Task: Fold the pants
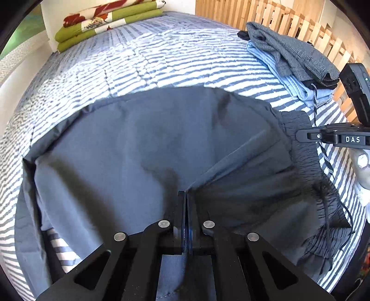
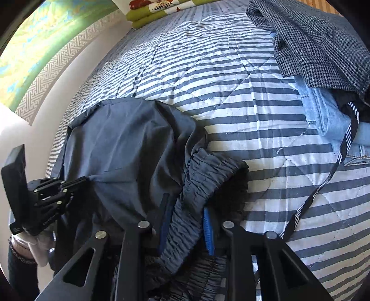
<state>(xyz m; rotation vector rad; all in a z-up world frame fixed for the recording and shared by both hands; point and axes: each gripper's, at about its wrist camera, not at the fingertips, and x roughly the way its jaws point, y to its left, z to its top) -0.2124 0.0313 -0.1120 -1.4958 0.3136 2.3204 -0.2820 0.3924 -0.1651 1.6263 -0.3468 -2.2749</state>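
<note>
Dark grey-blue pants (image 1: 138, 150) lie spread over a blue-and-white striped quilt (image 1: 161, 58). My left gripper (image 1: 186, 194) is shut, pinching a fold of the pants' fabric near the crotch seam and lifting it into a ridge. The right wrist view shows that same gripper (image 2: 86, 179) at the left, clamped on the cloth. In that view my right gripper (image 2: 186, 222) is shut on the gathered elastic waistband (image 2: 208, 166), which bunches between the blue pads (image 2: 208, 229). From the left wrist view the right gripper (image 1: 299, 135) sits at the waistband's (image 1: 305, 162) edge.
A pile of clothes lies at the far right: a grey houndstooth garment (image 1: 291, 53) over light blue jeans (image 1: 289, 83). A striped cord (image 2: 346, 143) trails from it across the quilt. A folded green flowered blanket (image 1: 104, 20) lies at the head. Wooden slats (image 1: 289, 20) run behind the pile.
</note>
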